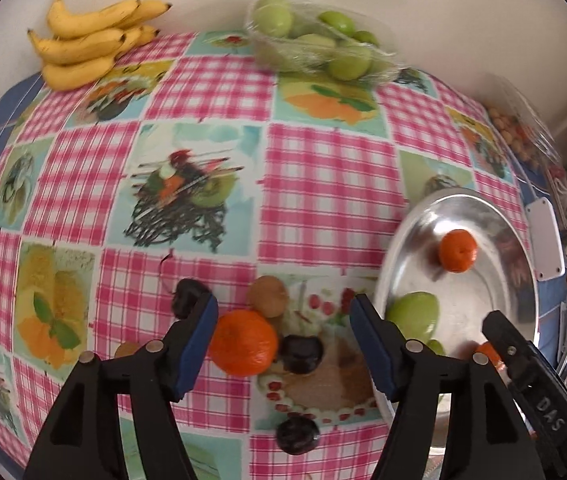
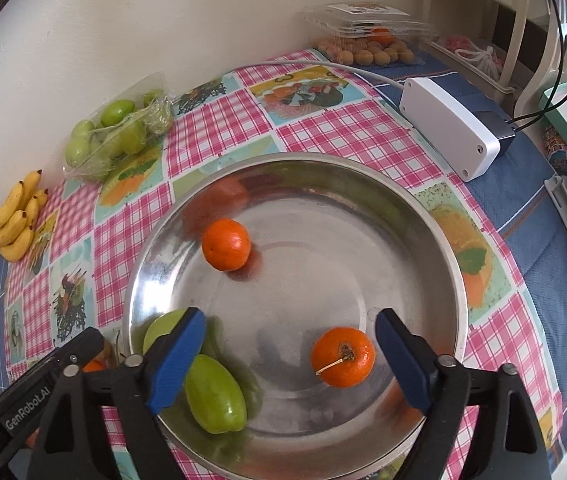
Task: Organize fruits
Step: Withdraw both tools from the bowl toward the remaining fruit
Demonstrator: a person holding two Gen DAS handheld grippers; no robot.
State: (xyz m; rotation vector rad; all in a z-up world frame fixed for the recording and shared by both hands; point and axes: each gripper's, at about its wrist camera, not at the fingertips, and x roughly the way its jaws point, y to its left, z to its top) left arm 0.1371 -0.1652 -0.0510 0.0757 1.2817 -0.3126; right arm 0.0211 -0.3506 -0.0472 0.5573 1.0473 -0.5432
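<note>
Right wrist view: right gripper (image 2: 291,352) fingers spread over the steel bowl (image 2: 435,240), nothing pinched; tangerine (image 2: 342,357) sits loose and could roll into the green fruit (image 2: 215,394).

Both grippers share one build — black plastic arms with triangular cut-outs, silver round pivot pins at the joints, and blue pads lining the inner faces of the fingers. The left gripper (image 1: 283,344) carries white lettering "GenRobot.AI" on its side; the right gripper (image 2: 290,360) shows white letters "DAS".
</note>
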